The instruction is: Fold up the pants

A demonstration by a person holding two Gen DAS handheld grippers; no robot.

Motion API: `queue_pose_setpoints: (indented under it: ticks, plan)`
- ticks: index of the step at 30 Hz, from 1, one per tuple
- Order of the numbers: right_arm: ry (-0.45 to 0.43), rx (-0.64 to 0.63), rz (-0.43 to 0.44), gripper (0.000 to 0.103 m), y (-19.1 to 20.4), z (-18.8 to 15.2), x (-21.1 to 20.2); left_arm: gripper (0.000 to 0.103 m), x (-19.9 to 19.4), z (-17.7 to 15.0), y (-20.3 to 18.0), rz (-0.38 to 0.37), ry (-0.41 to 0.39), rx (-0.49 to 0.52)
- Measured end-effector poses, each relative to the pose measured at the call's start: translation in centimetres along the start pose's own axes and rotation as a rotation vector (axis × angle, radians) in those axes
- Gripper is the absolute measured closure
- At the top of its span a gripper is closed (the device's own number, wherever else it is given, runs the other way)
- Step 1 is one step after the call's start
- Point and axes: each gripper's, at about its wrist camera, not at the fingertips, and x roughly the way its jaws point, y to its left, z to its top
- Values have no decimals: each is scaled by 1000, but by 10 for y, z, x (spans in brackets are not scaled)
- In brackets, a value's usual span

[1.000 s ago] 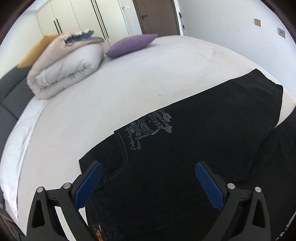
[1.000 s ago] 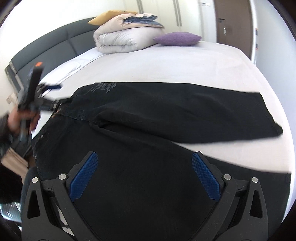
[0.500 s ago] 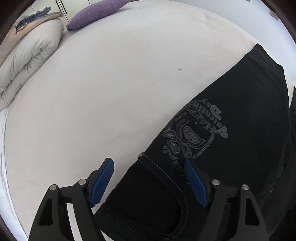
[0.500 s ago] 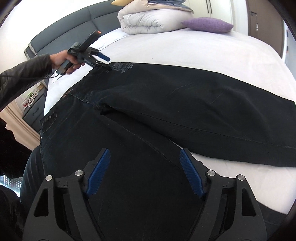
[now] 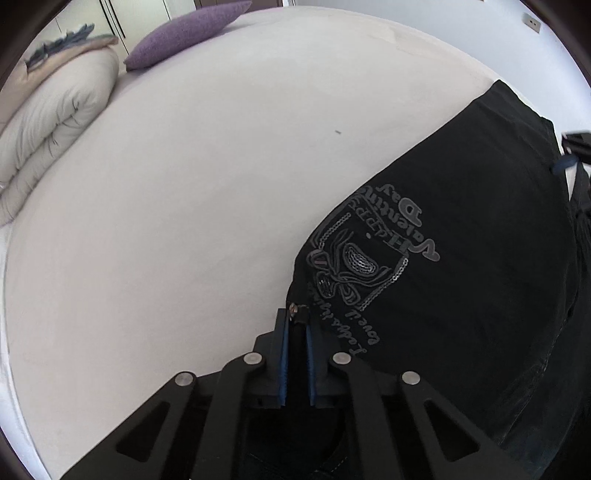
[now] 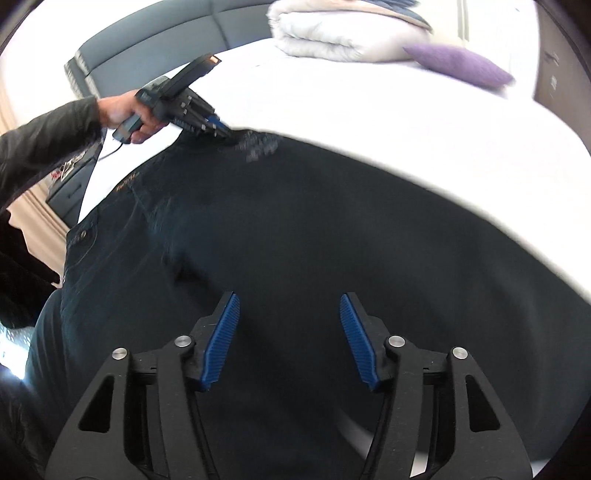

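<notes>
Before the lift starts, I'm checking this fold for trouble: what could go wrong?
The left gripper pinches only the black pants' edge near the embroidered print, so the fabric might slip out. The right gripper is open and holds nothing; a one-sided lift could drag the pants across the bed.

A white bed (image 5: 184,184) is filling most of the view. At its far end a rolled pale duvet (image 5: 48,122) is lying, with a purple pillow (image 5: 184,33) resting just beside it. A dark grey headboard (image 6: 155,44) is standing behind the bed, beside the duvet.
</notes>
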Motion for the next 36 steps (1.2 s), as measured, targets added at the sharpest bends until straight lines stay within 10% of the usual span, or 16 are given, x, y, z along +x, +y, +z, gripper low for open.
queue_pose_setpoints:
  ticks: [8,18,25,36]
  plan:
    - [14,-177,-42,56,14,112,57,96,-62,-39,-50,160,-188,36]
    - [124,-305,-115,56,21,159,112,96,-72,-57,-85,179,-252,64]
    - [138,-284,-76,96,25,166,113,96,-70,-55,-74,173,-258,44]
    - [70,55,112,100,56,172,119,96,-92,-72,-73,162,-285,-50]
